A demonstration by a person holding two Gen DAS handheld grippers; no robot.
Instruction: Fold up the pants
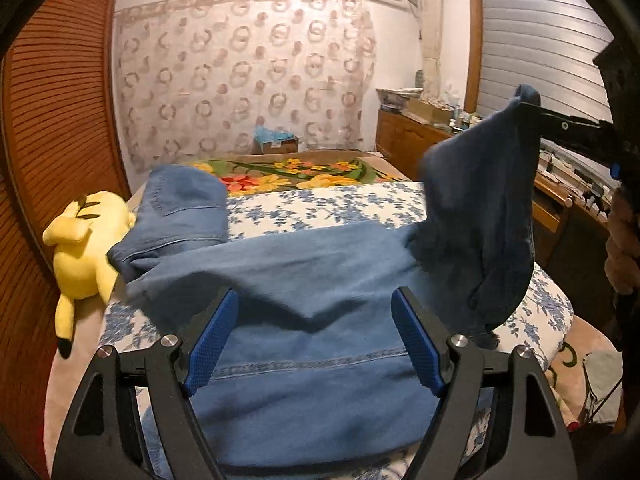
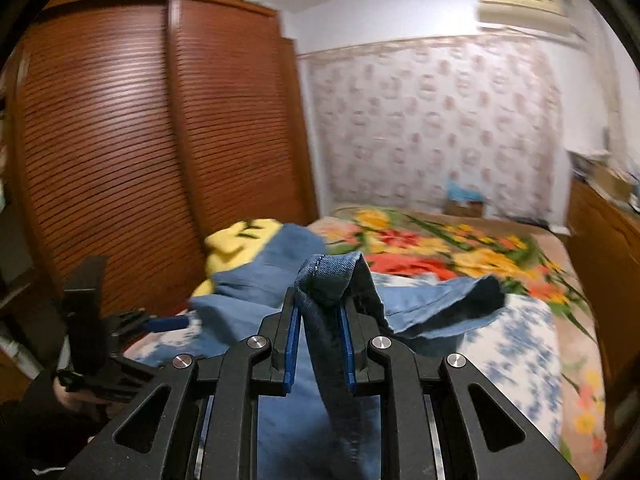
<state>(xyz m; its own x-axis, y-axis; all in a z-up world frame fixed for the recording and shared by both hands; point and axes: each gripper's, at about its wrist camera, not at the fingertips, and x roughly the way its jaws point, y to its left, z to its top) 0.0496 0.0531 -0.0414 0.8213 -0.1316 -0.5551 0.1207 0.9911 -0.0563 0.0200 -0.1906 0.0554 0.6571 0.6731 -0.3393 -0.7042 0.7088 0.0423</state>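
**A:** One pair of blue denim pants (image 1: 304,264) lies on the bed (image 1: 332,204) in the left wrist view. Which way does it run?

**B:** Its long axis runs across the bed, left to right. At the left end the cloth bunches up beside one yellow plush toy (image 1: 86,256). At the right end a pant leg is lifted clear of the bed, hanging from the right gripper (image 1: 528,106), which reaches in from the right edge.

**A:** And the left gripper (image 1: 316,340)?

**B:** Its jaws stand wide apart above the denim, with cloth below them but nothing pinched. One small cardboard box (image 1: 276,142) at the far wall holds something light blue; I cannot tell what.

**A:** What about the right wrist view?

**B:** It is blurred. The right gripper (image 2: 318,344) is nearly closed, clamping a fold of denim hem (image 2: 328,280) that loops up over its tips. The rest of the pants (image 2: 432,304) trails toward the bed. The left gripper (image 2: 168,323) shows at lower left, in a person's hand (image 2: 74,394).
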